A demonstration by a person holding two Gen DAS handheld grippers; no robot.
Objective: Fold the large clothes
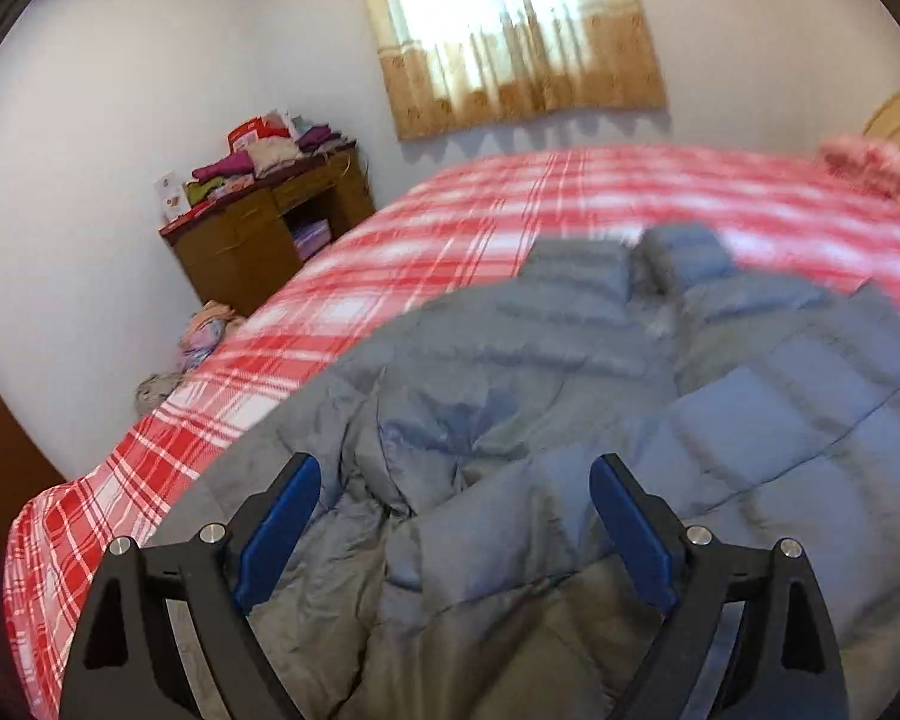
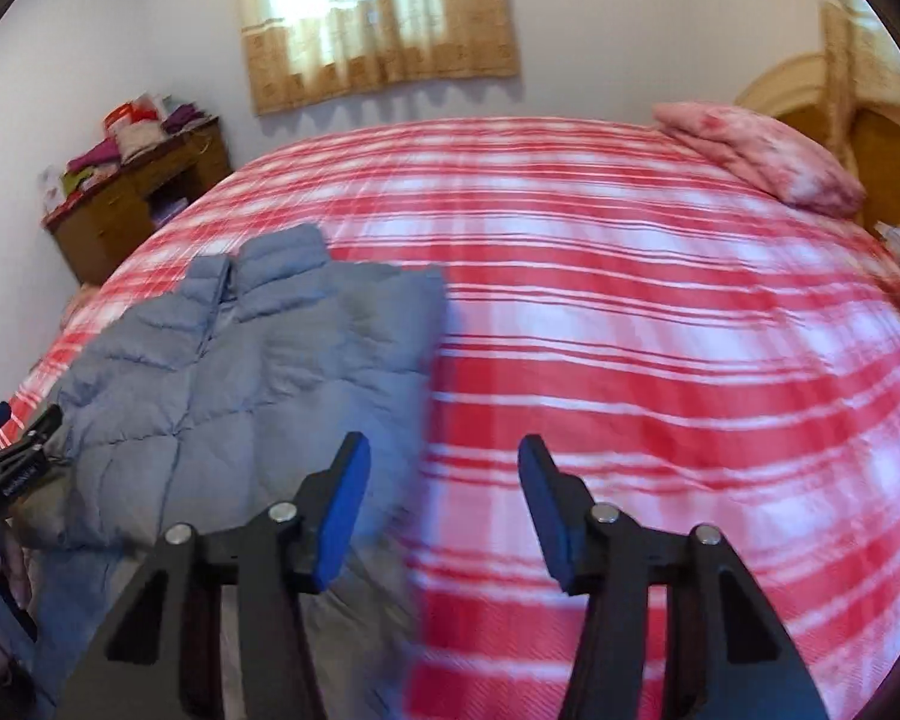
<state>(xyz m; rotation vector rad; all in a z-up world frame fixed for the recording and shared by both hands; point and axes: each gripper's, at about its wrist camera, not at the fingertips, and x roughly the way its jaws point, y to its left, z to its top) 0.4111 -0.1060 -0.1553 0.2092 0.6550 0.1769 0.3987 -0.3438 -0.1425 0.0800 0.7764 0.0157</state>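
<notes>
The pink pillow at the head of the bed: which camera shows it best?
The right wrist view: the pink pillow lies whole on the red plaid bedspread, near the wooden headboard. In the left wrist view only a blurred part of it shows at the right edge.

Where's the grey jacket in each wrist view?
Left wrist: the jacket fills the lower centre and right, straight ahead of the open jaws.
Right wrist: the jacket lies at left centre, to the left of the open jaws.
Shared landmark: the wooden desk piled with clothes, at the far left of the bed.
</notes>
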